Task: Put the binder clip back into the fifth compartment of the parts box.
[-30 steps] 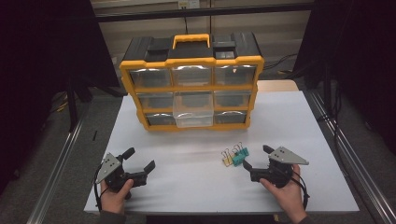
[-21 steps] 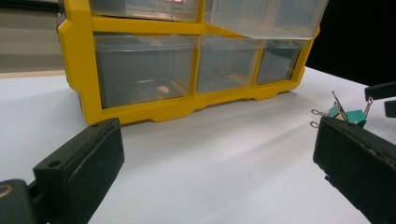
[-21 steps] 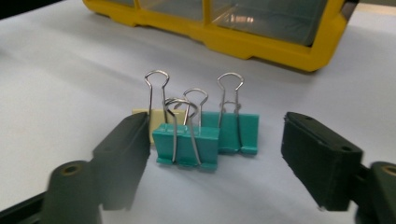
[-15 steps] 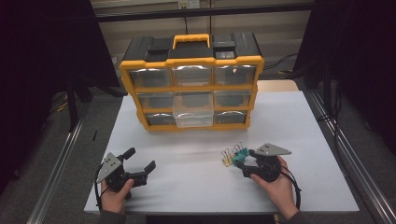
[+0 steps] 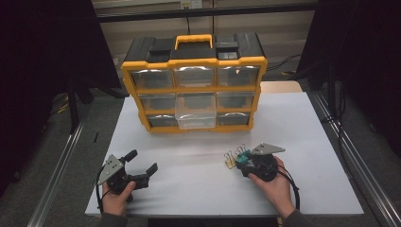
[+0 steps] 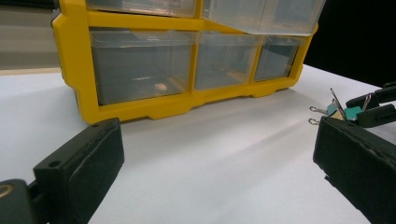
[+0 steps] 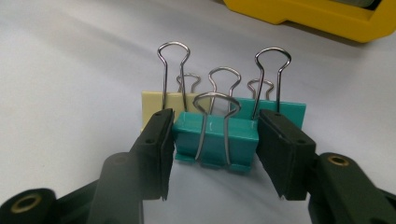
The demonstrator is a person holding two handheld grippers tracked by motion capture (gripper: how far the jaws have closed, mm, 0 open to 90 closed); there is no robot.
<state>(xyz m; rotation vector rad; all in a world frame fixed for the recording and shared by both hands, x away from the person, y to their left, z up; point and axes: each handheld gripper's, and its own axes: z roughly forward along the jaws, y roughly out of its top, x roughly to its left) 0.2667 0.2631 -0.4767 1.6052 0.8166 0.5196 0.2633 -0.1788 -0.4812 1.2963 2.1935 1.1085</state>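
Trouble could come from crowding. The left gripper (image 5: 141, 166) rests on the white desk (image 5: 189, 179) with its jaws wide apart and nothing in them. The right gripper (image 7: 212, 144) has its jaws on both sides of a green clip (image 7: 215, 135), touching or almost touching. Two more clips sit just behind, so closing may push them. The yellow drawer box (image 5: 194, 90) has one middle drawer (image 5: 196, 113) pulled out; it looks empty. A small thing (image 6: 161, 87) lies in a bottom drawer.
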